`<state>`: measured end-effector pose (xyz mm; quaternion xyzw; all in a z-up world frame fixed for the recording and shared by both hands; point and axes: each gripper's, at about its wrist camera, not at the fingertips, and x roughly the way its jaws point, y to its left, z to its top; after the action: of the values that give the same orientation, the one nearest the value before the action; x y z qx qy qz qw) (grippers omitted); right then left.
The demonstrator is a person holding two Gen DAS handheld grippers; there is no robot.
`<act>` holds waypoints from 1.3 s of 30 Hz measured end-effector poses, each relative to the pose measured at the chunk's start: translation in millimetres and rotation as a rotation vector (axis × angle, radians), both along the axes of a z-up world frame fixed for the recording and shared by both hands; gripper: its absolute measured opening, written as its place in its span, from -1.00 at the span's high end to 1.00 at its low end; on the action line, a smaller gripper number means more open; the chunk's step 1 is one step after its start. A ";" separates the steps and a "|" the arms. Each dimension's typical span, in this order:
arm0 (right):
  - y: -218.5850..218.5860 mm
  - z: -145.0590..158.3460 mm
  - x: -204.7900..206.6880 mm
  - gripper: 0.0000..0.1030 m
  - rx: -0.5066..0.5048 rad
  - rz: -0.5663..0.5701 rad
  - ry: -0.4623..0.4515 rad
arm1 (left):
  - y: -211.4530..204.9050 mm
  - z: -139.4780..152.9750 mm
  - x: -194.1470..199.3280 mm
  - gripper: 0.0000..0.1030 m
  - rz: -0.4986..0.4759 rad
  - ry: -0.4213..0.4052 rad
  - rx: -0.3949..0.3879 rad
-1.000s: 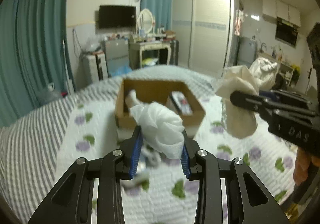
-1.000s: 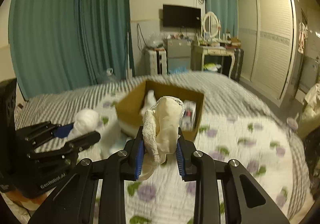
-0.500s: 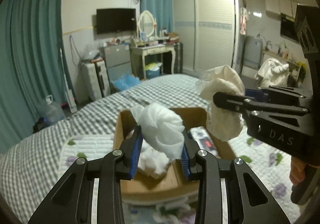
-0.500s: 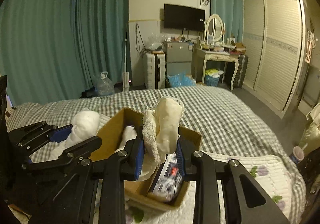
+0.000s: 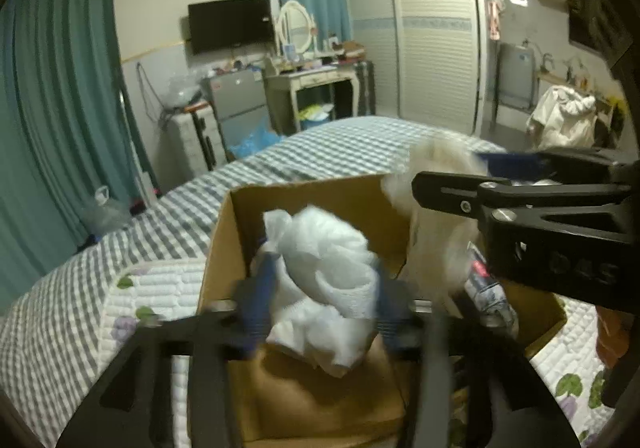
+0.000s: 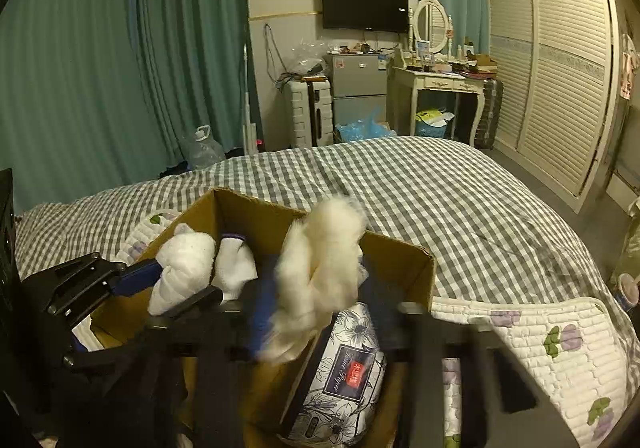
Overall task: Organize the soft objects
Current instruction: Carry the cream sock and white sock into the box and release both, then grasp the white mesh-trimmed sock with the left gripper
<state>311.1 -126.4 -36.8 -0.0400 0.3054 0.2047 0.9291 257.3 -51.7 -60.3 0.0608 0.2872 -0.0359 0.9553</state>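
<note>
A cardboard box (image 6: 404, 260) sits on the bed (image 6: 460, 199), a tissue pack (image 6: 344, 372) inside it.

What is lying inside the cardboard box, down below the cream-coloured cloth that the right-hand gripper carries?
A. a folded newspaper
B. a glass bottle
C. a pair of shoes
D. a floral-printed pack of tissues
D: in the right wrist view a floral-printed tissue pack lies in the cardboard box, just under the cream cloth.

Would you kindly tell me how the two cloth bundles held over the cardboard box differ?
The white cloth in the left gripper is bright white; the cream cloth in the right gripper is yellowish. The white cloth sits left, the cream cloth right. Both hang above the cardboard box.
</note>
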 end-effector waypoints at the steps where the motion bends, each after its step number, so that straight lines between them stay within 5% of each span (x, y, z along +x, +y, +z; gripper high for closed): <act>1: 0.0 2.7 -0.7 -0.26 0.000 -0.008 -0.008 | -0.1 2.7 -2.2 -0.56 0.015 -0.009 0.000; 6: -9.5 29.3 -21.2 -0.26 0.017 -0.042 -0.038 | 5.1 30.9 -23.2 -0.61 0.041 -0.042 -0.010; 13: -25.0 103.4 -87.0 -0.26 -0.009 -0.071 -0.122 | 17.5 109.9 -85.9 -0.63 0.064 -0.141 -0.050; 18: -34.5 158.2 -153.2 -0.51 -0.025 -0.101 -0.183 | 28.0 164.3 -149.9 -0.76 0.071 -0.233 -0.076; 22: -44.0 183.2 -200.5 -0.72 -0.013 -0.116 -0.201 | 39.2 178.7 -186.7 -0.76 0.063 -0.260 -0.085; 28: -42.7 170.7 -254.0 -0.78 -0.005 -0.103 -0.199 | 51.8 155.0 -219.8 -0.76 0.040 -0.234 -0.070; 39: -16.3 37.6 -257.6 -0.78 0.019 -0.078 -0.100 | 68.3 16.7 -206.5 -0.72 0.070 -0.046 -0.079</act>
<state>53.6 -142.7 0.8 -0.0294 0.2581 0.1691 0.9508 50.8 16.5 -43.6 0.0138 0.2654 -0.0121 0.9640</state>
